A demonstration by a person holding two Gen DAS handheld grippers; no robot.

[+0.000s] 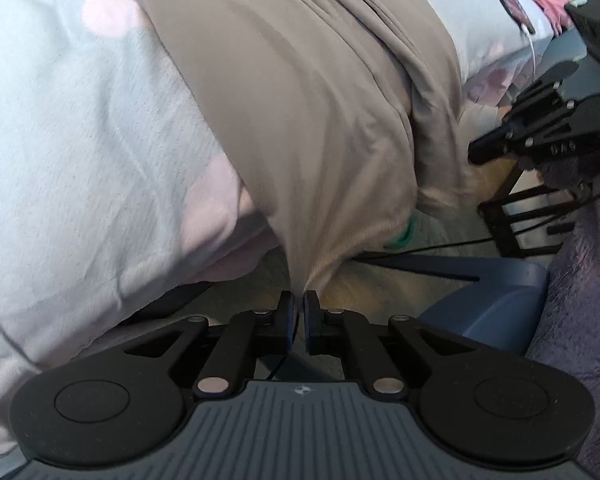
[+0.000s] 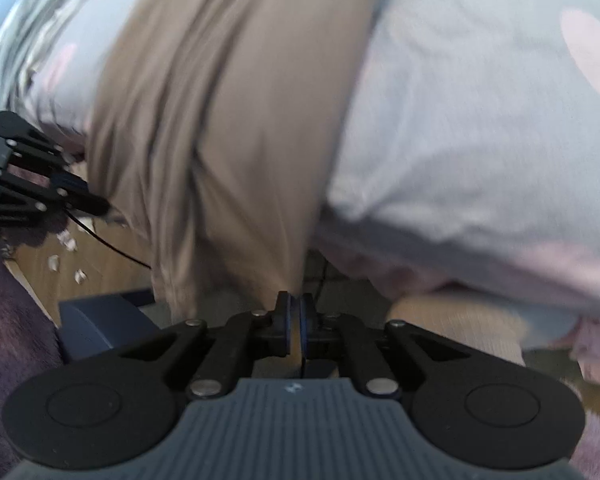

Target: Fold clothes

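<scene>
Between the pads of the left gripper (image 1: 300, 312) a corner of the taupe garment (image 1: 292, 92) is being pinched, jaws closed tight on the fabric w/ the cloth fanning up and away from the tips. Same story on the right gripper (image 2: 295, 312): jaws are clamping another edge of the taupe garment (image 2: 220, 120), fabric running between the pads. The garment is hanging over the edge of a bed, draping across a pale grey blanket (image 1: 72, 128) w/ pink dots. In the left wrist view the right gripper is showing at the far right, beside the cloth's other edge. Below, a wood floor (image 2: 100, 264) w/ a thin black cable (image 2: 112, 246) and some small whitish scraps (image 2: 66, 242), possibly paper, too blurred to tell. A purple fuzzy sleeve (image 1: 584, 280) is sitting at the frame edge.
</scene>
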